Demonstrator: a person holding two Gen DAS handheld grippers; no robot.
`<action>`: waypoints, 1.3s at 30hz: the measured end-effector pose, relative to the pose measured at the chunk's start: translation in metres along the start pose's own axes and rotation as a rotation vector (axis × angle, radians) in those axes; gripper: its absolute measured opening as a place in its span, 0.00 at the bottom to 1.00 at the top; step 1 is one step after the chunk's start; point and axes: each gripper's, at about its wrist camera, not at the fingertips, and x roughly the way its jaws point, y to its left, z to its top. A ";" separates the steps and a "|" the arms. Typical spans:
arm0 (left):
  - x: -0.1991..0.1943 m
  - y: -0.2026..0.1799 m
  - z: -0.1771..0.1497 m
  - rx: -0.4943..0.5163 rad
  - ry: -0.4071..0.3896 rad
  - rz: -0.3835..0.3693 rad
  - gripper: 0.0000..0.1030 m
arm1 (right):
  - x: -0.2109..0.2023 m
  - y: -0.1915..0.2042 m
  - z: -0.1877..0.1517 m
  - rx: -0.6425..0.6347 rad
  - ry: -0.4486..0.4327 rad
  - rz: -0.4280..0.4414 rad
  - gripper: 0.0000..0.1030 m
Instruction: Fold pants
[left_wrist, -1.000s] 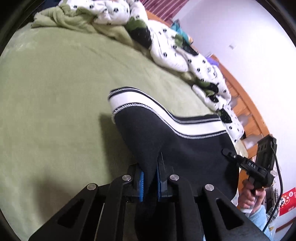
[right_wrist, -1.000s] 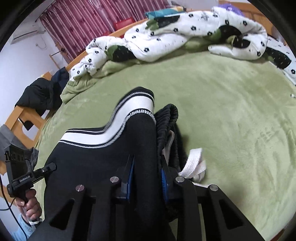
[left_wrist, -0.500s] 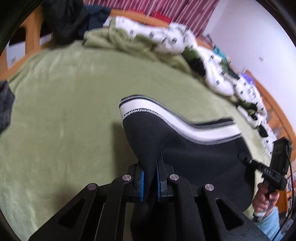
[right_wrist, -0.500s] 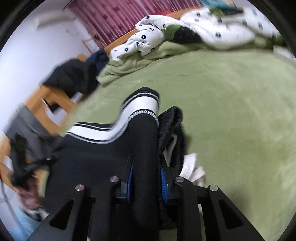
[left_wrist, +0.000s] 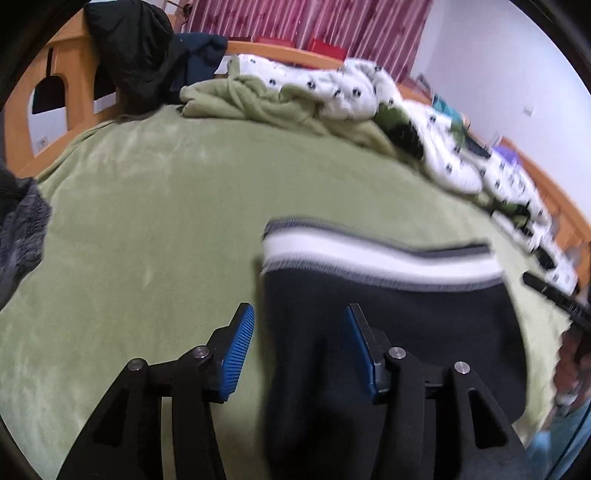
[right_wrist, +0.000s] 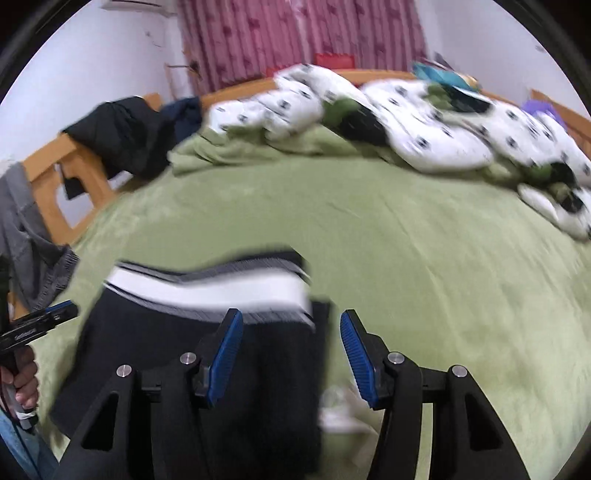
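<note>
Black pants (left_wrist: 399, 332) with a white and grey striped band lie on the green bed cover (left_wrist: 147, 221). The left gripper (left_wrist: 301, 314) has its jaws opening; the cloth lies between the blue pads (left_wrist: 240, 339) but they no longer press on it. In the right wrist view the same pants (right_wrist: 207, 354) lie blurred at lower left. The right gripper (right_wrist: 291, 319) is also opening, with the pants' right edge between its pads and free of them. A white drawstring end (right_wrist: 336, 413) shows below it.
A white patterned quilt (left_wrist: 369, 96) and a green blanket (left_wrist: 240, 99) are heaped along the far side. Dark clothes (left_wrist: 136, 55) hang on the wooden bed frame (left_wrist: 74, 96). A grey garment (right_wrist: 26, 236) lies at the left edge. The other hand-held gripper (right_wrist: 33, 328) shows at lower left.
Both grippers were shut on the pants and have let go, jaws spreading apart. The pants have dropped flatter onto the bed. Both views swung toward the headboard side.
</note>
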 end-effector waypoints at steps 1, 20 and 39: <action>0.004 -0.002 0.007 -0.008 0.000 -0.011 0.48 | 0.007 0.009 0.005 -0.027 -0.006 0.016 0.51; 0.070 -0.010 0.014 -0.037 0.124 0.074 0.52 | 0.076 0.008 -0.008 -0.108 0.087 -0.108 0.40; -0.014 -0.031 -0.099 0.002 0.195 0.080 0.54 | -0.010 0.013 -0.103 0.027 0.153 -0.118 0.48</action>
